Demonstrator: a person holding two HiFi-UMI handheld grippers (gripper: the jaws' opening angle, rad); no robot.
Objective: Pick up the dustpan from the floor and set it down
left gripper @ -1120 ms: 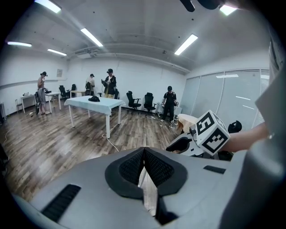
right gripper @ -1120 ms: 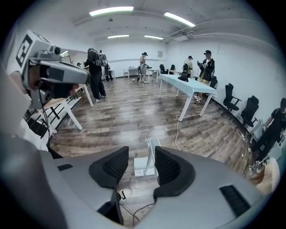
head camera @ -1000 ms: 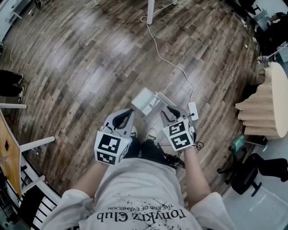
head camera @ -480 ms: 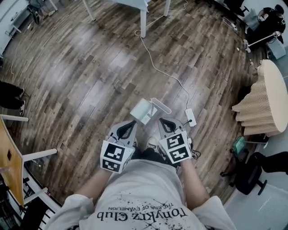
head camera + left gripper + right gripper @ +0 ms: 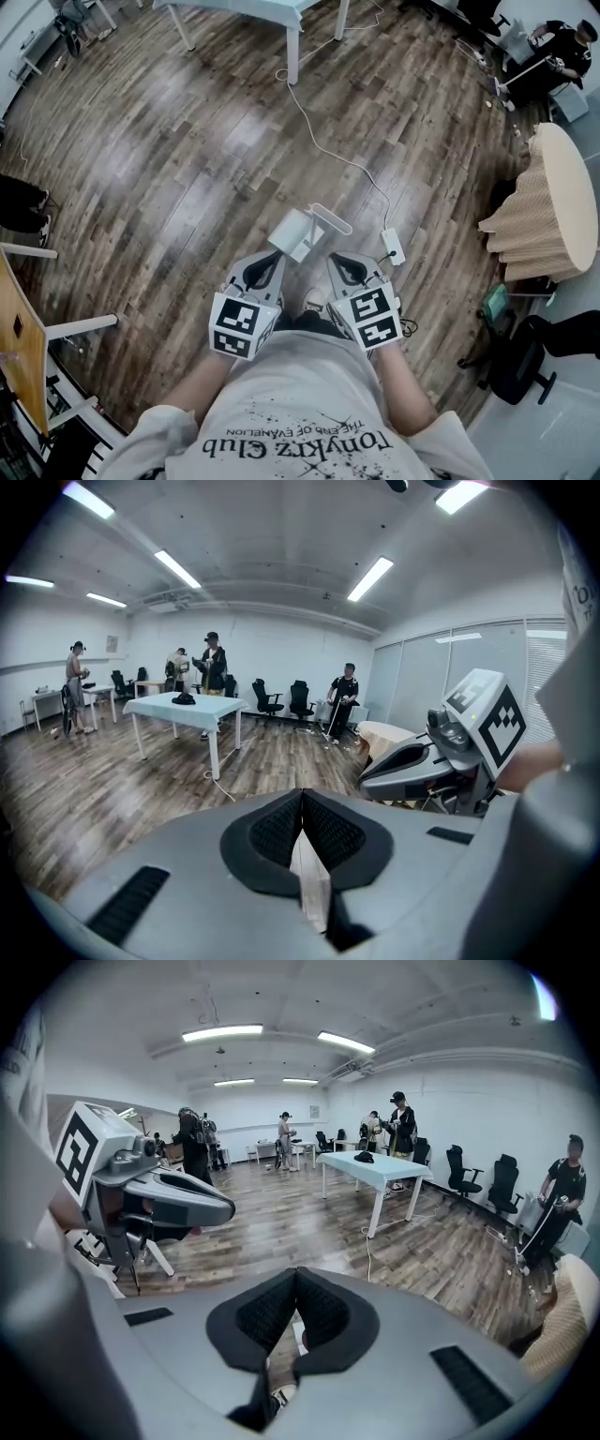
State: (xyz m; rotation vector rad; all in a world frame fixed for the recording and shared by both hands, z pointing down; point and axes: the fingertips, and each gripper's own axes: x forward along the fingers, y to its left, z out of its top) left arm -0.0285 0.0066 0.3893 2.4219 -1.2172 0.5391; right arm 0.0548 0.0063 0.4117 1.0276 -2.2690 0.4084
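The white dustpan (image 5: 298,231) lies on the wooden floor just ahead of me, its handle bar (image 5: 330,217) on the right side. My left gripper (image 5: 271,260) hovers near its left rear corner, and my right gripper (image 5: 340,262) near the handle; neither touches it. In the left gripper view the left gripper (image 5: 302,799) has its jaws meeting at the tips, with only a pale sliver of floor showing below them. In the right gripper view the right gripper (image 5: 296,1275) is shut with nothing between the pads.
A white cable (image 5: 328,141) runs across the floor to a power strip (image 5: 392,246) right of the dustpan. A white table (image 5: 292,37) stands ahead, a ribbed beige round table (image 5: 548,206) at right, and a chair (image 5: 56,323) at left. Several people stand in the distance.
Both grippers have drawn back toward my body and lifted away from the dustpan, the right one more. The dustpan stays on the floor.
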